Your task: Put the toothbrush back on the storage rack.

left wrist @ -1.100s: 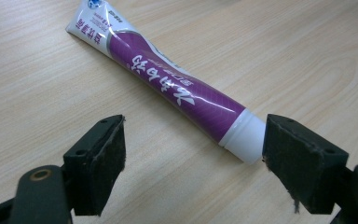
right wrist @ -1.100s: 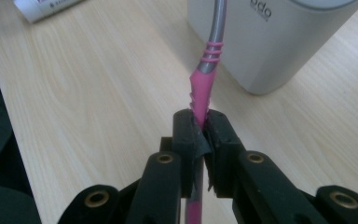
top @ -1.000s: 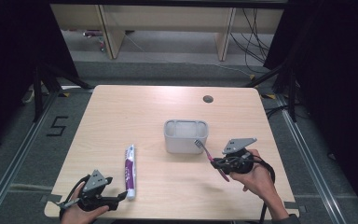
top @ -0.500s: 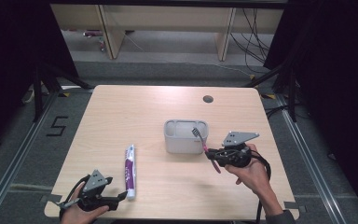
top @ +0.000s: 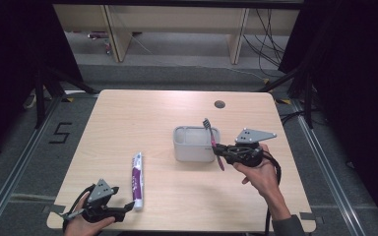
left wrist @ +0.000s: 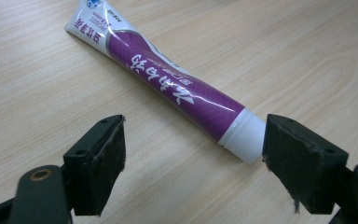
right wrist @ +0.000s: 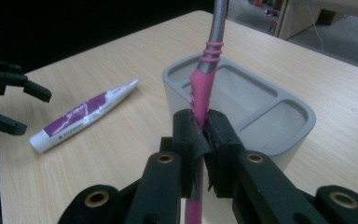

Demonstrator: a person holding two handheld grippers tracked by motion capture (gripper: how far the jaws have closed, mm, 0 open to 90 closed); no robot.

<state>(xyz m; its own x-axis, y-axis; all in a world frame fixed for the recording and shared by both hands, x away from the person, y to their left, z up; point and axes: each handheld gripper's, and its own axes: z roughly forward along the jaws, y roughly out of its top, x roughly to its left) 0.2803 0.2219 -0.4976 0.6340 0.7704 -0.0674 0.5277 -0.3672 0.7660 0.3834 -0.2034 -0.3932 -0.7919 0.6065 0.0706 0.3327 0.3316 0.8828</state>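
While the pink and grey toothbrush (top: 213, 141) is clamped by its pink handle between the closed jaws of the right gripper (top: 219, 151), it is held tilted, with its bristled head raised over the right end of the grey, round-cornered plastic holder (top: 193, 147) and its lower end hanging below the jaws, just in front of the holder's right front corner. In the right gripper view, the toothbrush (right wrist: 203, 88) is seen rising from the right gripper (right wrist: 201, 140) across the near rim of the holder (right wrist: 270, 135), whose inside is divided into several compartments; which compartment lies beneath the head cannot be told. The holder stands right of the middle of the pale wooden tabletop (top: 142, 113). A small dark round hole (top: 219, 104) is seen in the tabletop behind the holder.

A white and purple toothpaste tube (top: 137, 179) lies flat on the tabletop, well apart from the holder, towards the near left, with its white cap towards the person. The left gripper (top: 128, 206) is held low at the near left edge, with its jaws spread wide and nothing gripped. In the left gripper view, the cap end of the tube (left wrist: 177, 91) lies just ahead of the left gripper (left wrist: 193, 154), close to one pad; whether it is touched cannot be told.
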